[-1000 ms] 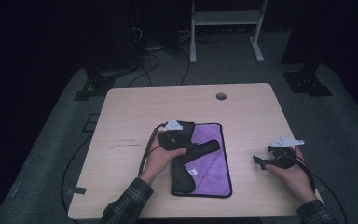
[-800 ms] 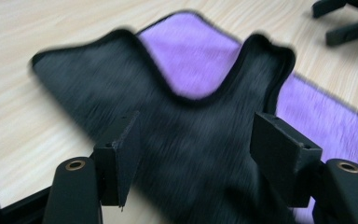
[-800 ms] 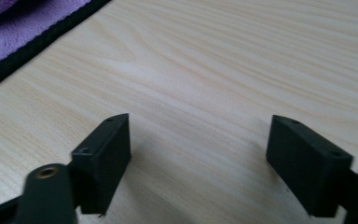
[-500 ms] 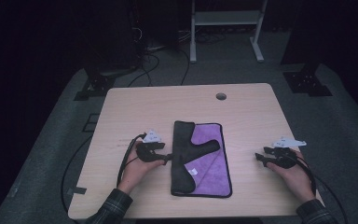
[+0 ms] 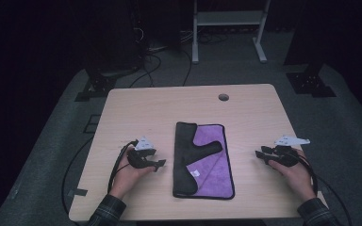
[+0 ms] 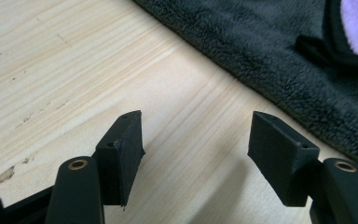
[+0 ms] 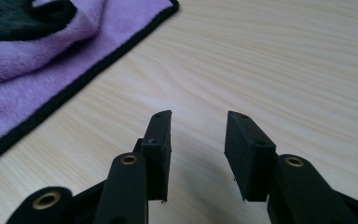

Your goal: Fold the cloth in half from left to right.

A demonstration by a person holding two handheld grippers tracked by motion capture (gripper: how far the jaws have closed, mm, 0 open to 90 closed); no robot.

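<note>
Here, a folded purple cloth (image 5: 214,165) with a dark charcoal reverse side lies flat near the middle of the table (image 5: 146,113), a little toward the person's edge; its dark side is turned over along the left, with a tongue of it reaching across the purple. A thin black hem runs round the purple part, and a small white tag sits on it.

The left gripper (image 5: 159,164) rests low over the wood just left of the cloth, apart from it. In the left gripper view its jaws stand well apart with bare tabletop between them and nothing held, the cloth's dark fleece (image 6: 279,51) lying just beyond them.

The right gripper (image 5: 260,155) sits to the right of the cloth, clearly apart from it. Its jaws have just been closing; in the right gripper view a narrower gap remains between them, again with bare wood and nothing gripped.

The table is pale wood with a round cable hole (image 5: 223,97) near its far edge. It stands on grey carpet (image 5: 52,141) in a dark room, with cables (image 5: 146,61) on the floor and a white metal frame (image 5: 228,28) behind.
</note>
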